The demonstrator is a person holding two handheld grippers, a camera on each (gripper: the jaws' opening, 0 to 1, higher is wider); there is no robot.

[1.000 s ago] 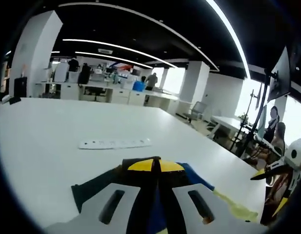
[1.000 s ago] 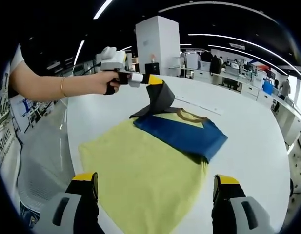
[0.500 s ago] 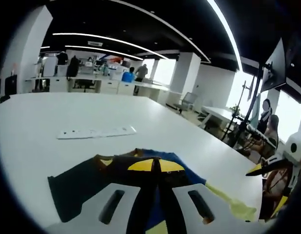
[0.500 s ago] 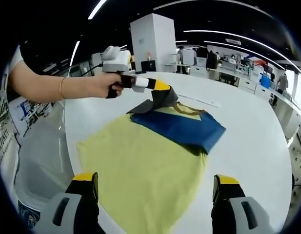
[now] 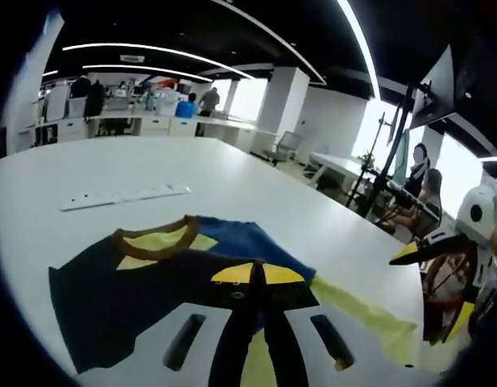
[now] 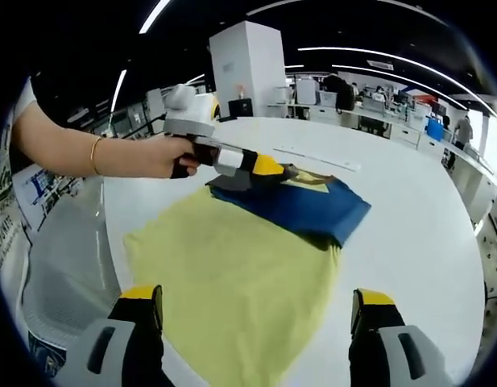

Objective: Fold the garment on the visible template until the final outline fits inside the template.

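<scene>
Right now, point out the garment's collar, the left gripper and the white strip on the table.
collar (image 5: 155, 234): left gripper view, on the brown neckline band.
left gripper (image 6: 268, 167): right gripper view, on its yellow tips, shut on the garment.
white strip (image 5: 123, 196): left gripper view, at its middle, beyond the garment.

Handheld grippers in grey, black and yellow, and a person's bare forearm

The left gripper (image 5: 258, 272) is showing pale grey jaws with long slots, black inner edges and yellow tips; from the right gripper view its body (image 6: 220, 153) is looking white and grey with a black grip. The right gripper (image 6: 258, 306) is showing grey slotted jaws, black pads and yellow caps. The hand (image 6: 163, 156) is wearing a thin gold bangle (image 6: 94, 155) and a white short sleeve (image 6: 26, 94).
</scene>
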